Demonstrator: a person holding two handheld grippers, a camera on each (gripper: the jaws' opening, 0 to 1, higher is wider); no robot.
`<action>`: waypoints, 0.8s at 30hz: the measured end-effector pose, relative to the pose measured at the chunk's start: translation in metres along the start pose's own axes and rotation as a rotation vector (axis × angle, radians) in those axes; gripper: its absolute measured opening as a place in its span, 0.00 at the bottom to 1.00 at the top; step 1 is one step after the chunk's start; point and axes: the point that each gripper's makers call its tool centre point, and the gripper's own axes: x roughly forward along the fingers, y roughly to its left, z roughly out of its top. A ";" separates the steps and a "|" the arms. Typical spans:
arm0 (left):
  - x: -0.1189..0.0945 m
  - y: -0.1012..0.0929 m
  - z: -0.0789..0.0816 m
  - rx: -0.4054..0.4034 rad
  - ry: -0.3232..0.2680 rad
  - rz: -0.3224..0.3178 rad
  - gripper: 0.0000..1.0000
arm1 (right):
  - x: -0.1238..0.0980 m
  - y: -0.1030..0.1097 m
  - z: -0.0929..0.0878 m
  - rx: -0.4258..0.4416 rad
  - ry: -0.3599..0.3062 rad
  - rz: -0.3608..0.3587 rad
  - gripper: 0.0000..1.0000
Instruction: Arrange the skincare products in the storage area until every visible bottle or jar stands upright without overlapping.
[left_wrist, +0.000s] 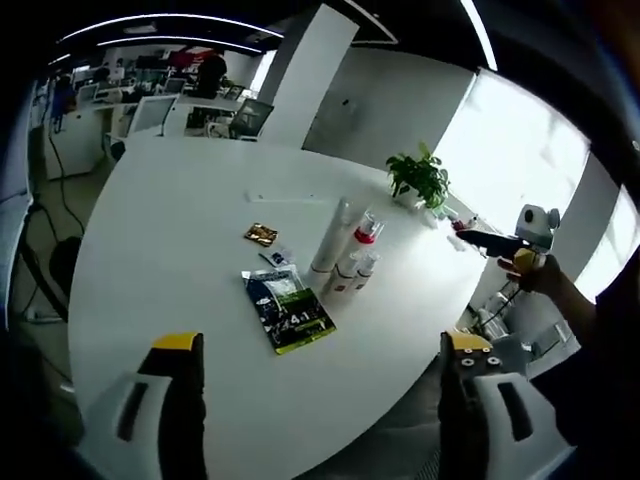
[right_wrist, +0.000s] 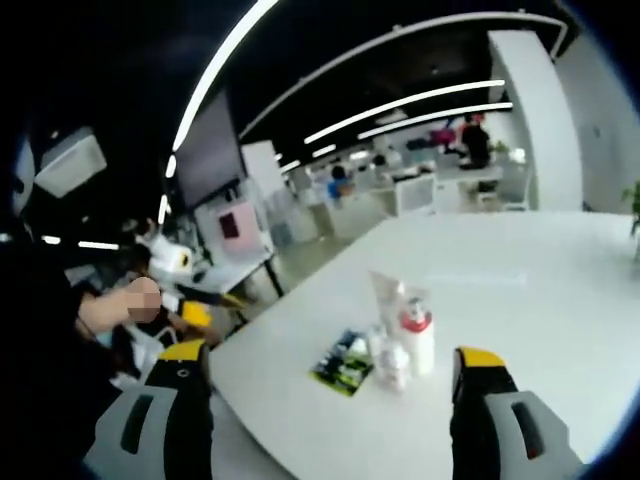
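A cluster of skincare products stands on the round white table: a tall white tube, a red-capped bottle and two small white bottles in front of them. A green-and-black sachet lies flat beside them, with a gold packet further back. My left gripper is open, held off the table's near edge. My right gripper is open too, short of the tube, the red-capped bottle and the sachet. It also shows in the left gripper view as the right gripper, held by a hand.
A potted plant stands near the table's far edge, beyond the products. Office desks and chairs lie behind the table. A hand holds the left gripper off the table's edge in the right gripper view.
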 end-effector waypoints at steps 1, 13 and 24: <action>-0.003 -0.002 0.002 0.005 -0.004 0.000 0.94 | -0.001 -0.001 -0.001 -0.005 0.004 -0.003 0.98; -0.031 -0.007 0.015 0.054 -0.066 0.007 0.99 | -0.022 -0.004 -0.003 -0.021 0.001 -0.032 0.98; -0.066 -0.012 0.023 0.028 -0.171 -0.033 0.99 | -0.040 -0.004 -0.003 -0.043 -0.034 -0.050 0.99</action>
